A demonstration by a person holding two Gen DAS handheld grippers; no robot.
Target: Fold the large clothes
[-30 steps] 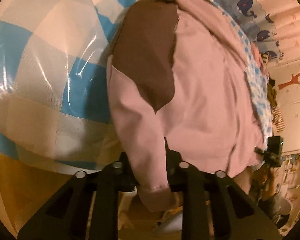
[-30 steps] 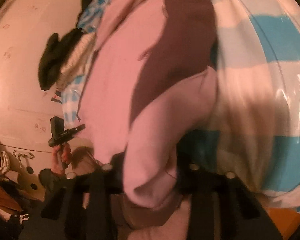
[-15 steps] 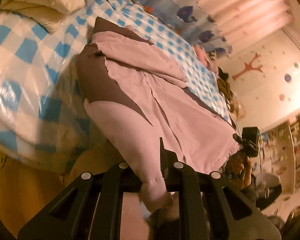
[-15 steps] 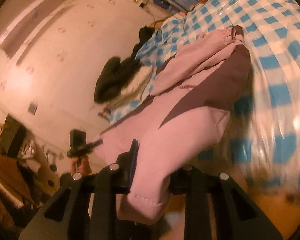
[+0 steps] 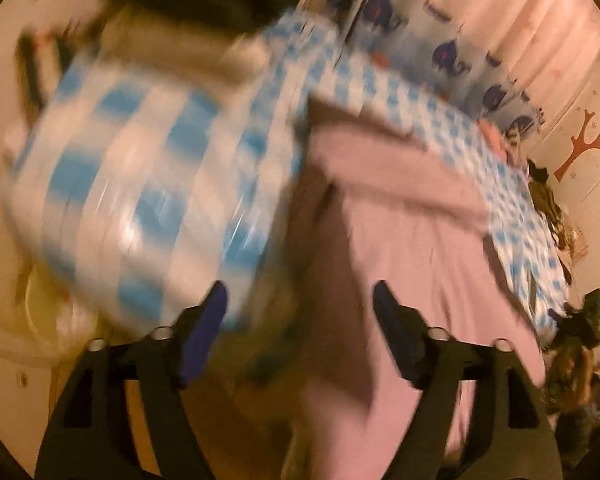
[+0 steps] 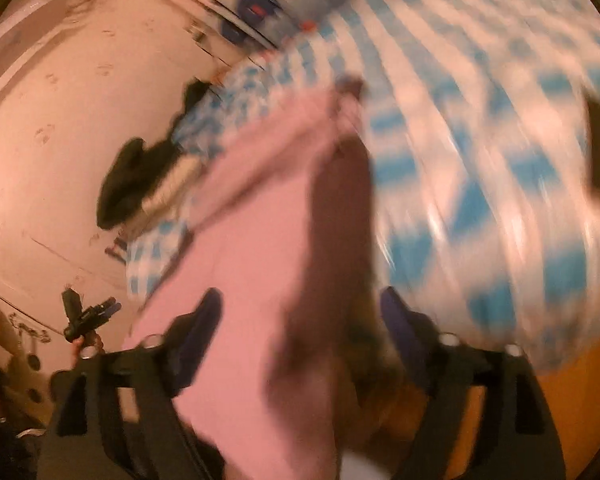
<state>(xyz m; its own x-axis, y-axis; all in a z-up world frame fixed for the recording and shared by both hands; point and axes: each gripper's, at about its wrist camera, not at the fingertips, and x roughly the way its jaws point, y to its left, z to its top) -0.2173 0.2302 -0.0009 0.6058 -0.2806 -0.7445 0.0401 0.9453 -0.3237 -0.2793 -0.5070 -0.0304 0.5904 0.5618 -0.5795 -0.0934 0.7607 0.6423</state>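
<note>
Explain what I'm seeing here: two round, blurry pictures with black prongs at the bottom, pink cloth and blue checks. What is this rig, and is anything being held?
No robot: a person carries a two-finger claw in each hand, and each claw has a fisheye camera looking along its fingers. One picture is from the left claw, the other from the right claw; the black prongs are their fingers. Both look down at a bed with a blue-and-white checked cover. A pink garment with brown panels lies spread on it. A dark and cream pile sits further back by the wall. Both claws' jaws are opening, and the cloth lies under the gaps, not pinched, so nothing is held. The blur comes from motion.
</note>
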